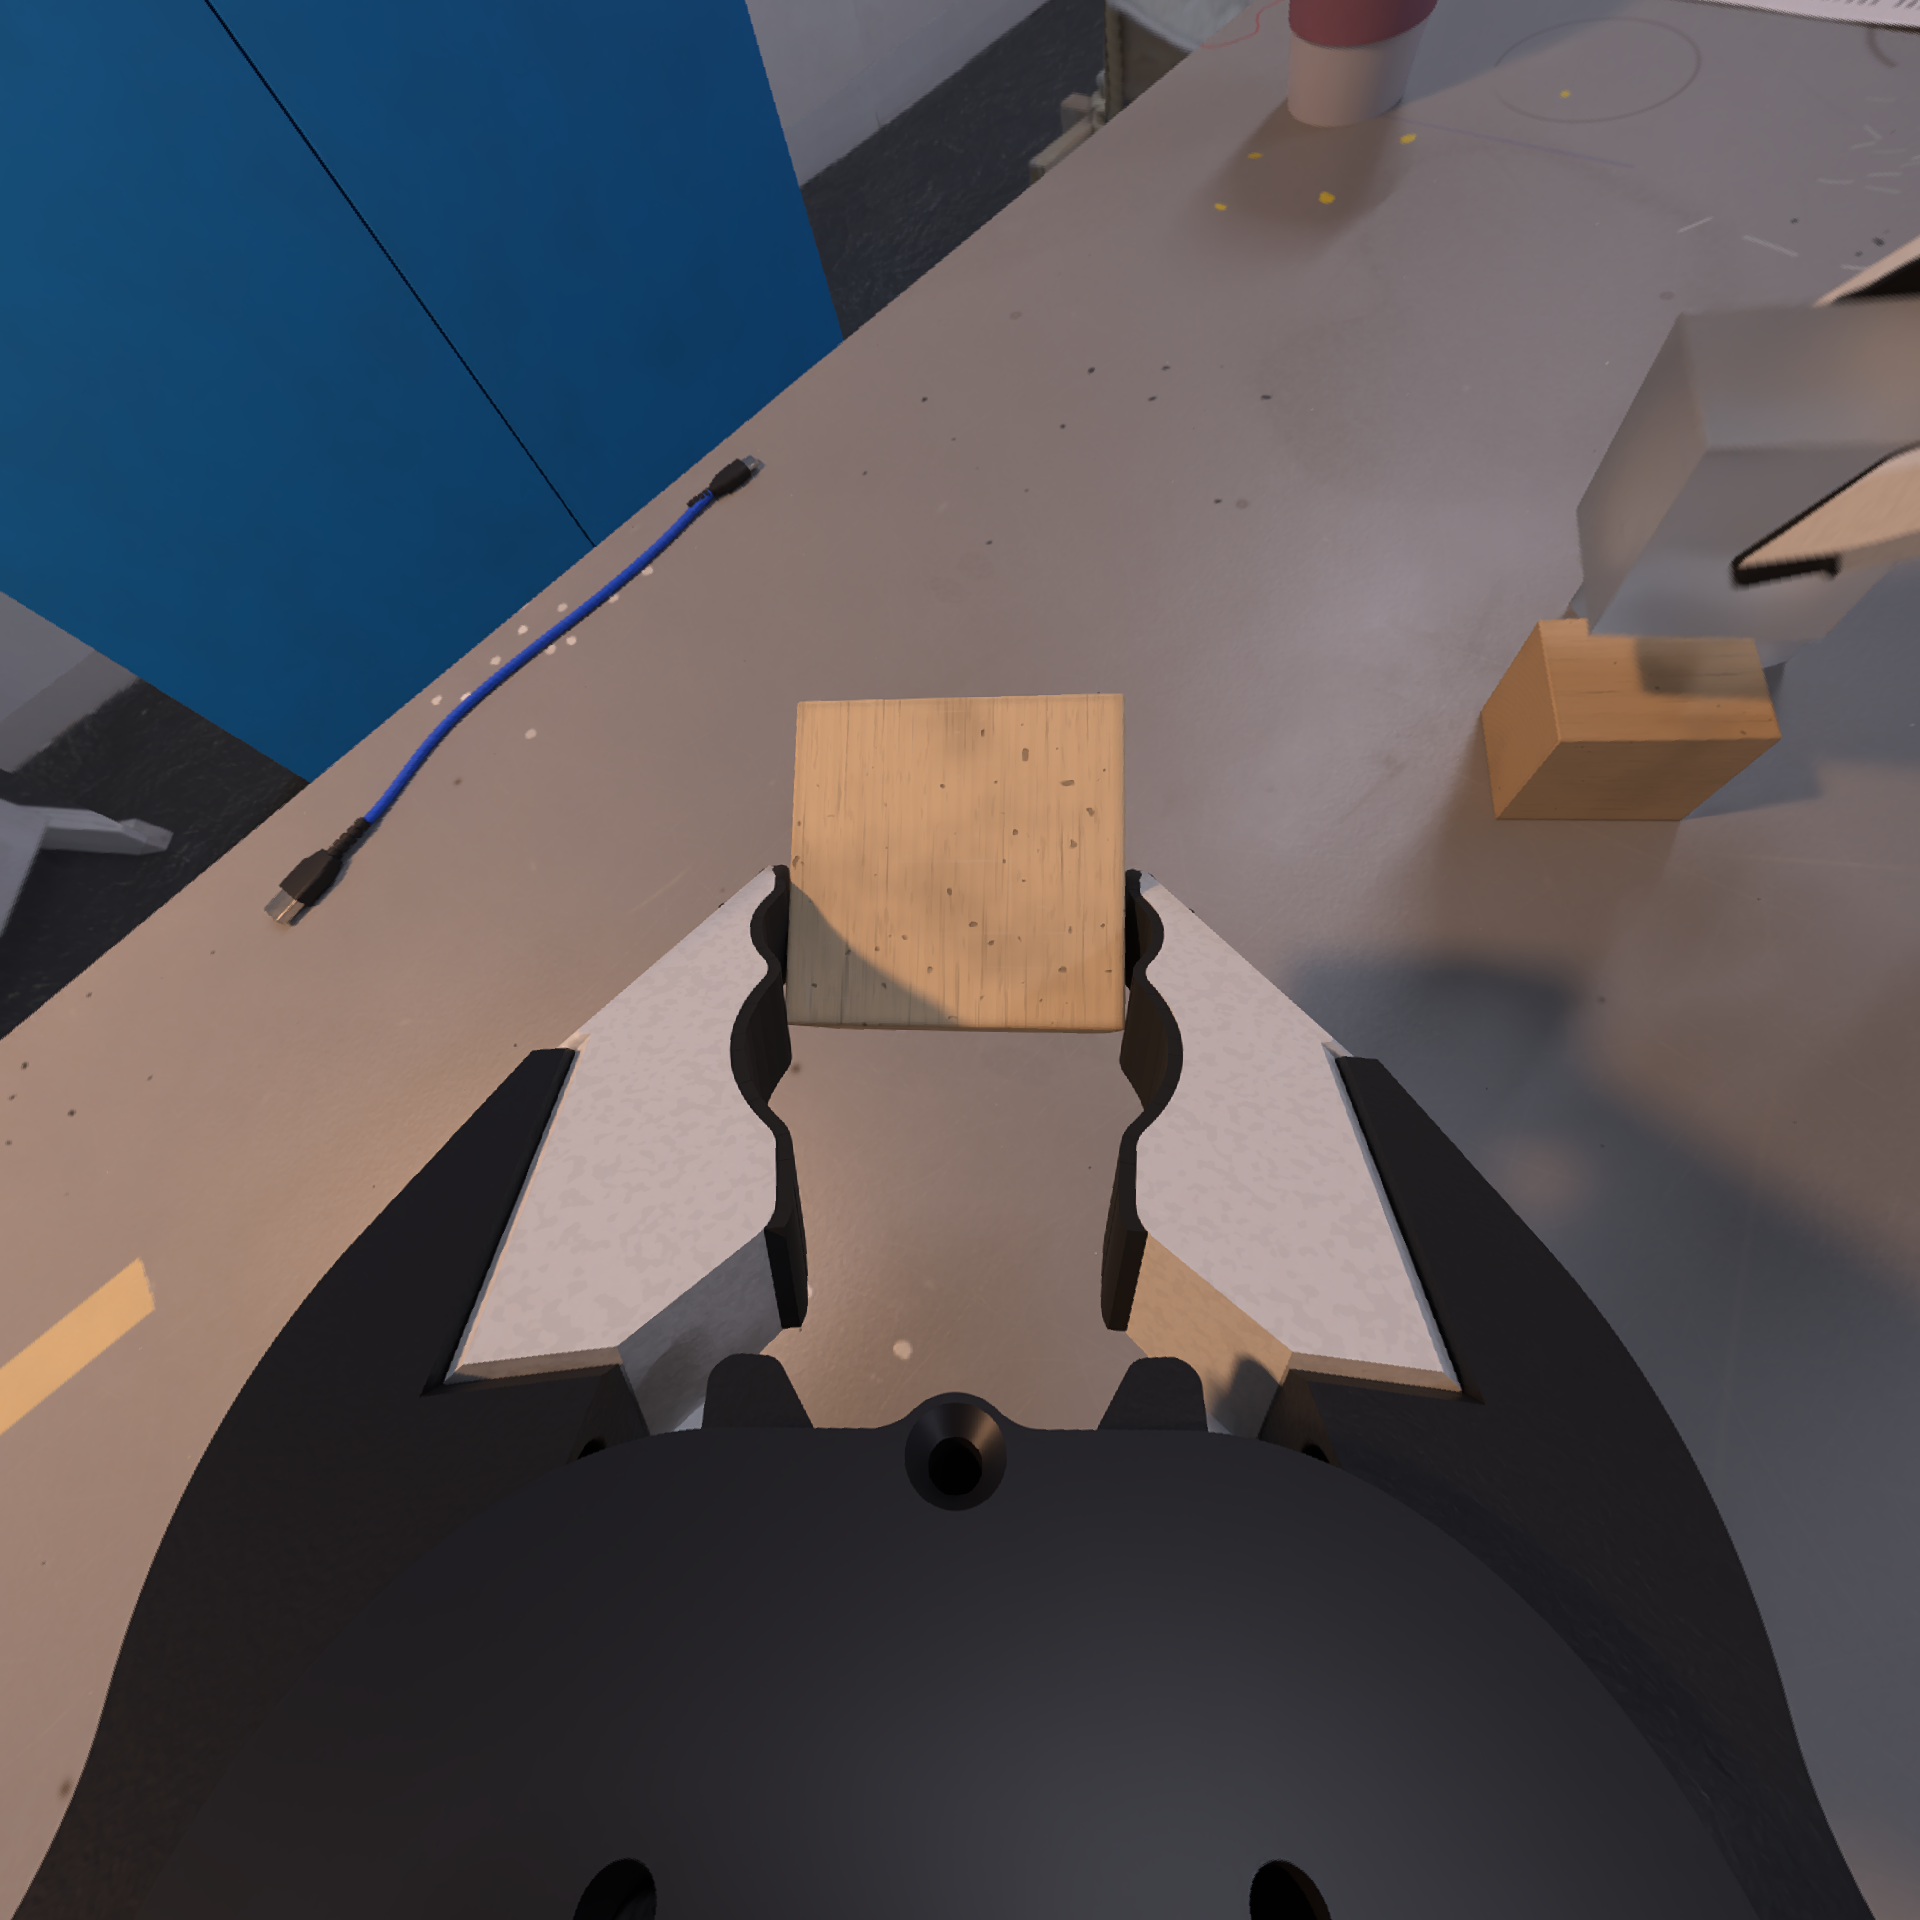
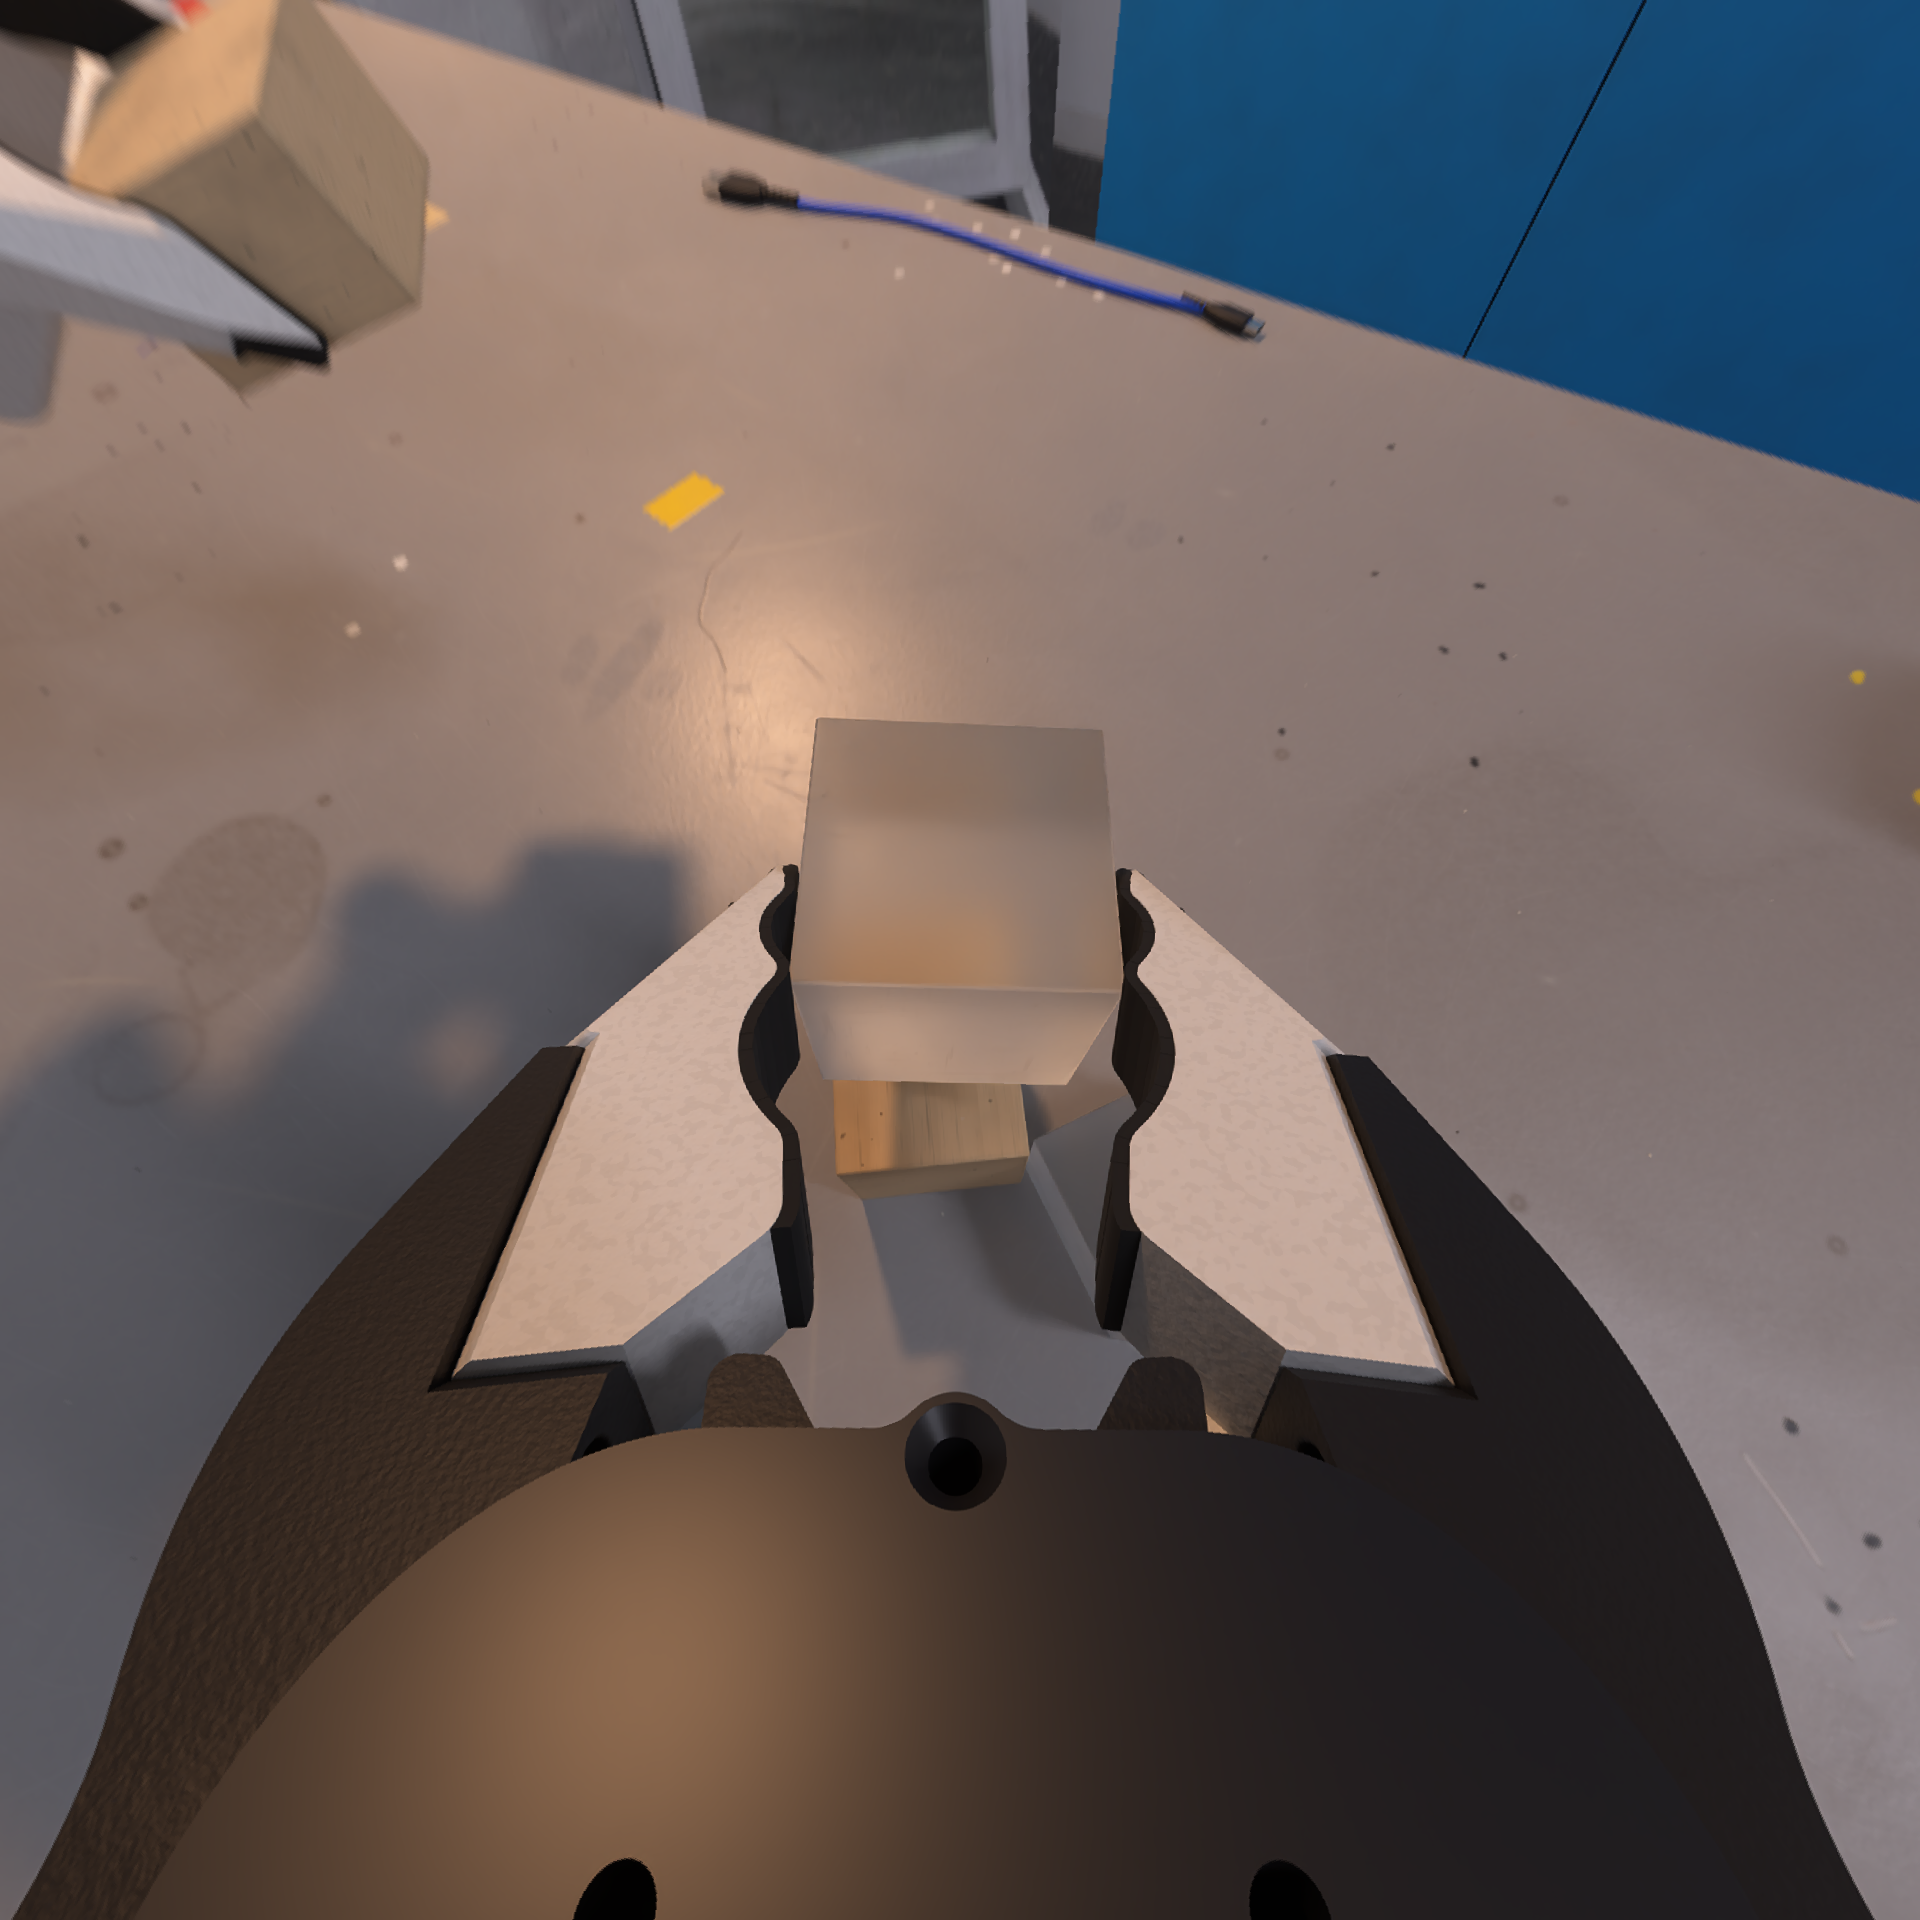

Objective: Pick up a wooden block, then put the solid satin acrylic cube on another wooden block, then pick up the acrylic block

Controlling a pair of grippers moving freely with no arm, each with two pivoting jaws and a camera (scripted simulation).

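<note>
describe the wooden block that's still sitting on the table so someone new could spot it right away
Start at the grey table with the blue cable along its edge. The wooden block sits on its surface, right under the frosted acrylic cube held by the right gripper. The other wooden block is up in the left gripper.

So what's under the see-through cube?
A wooden block sits below the cube, which the right gripper holds. The cube hides most of the block's top, so I cannot tell if they touch.
</note>
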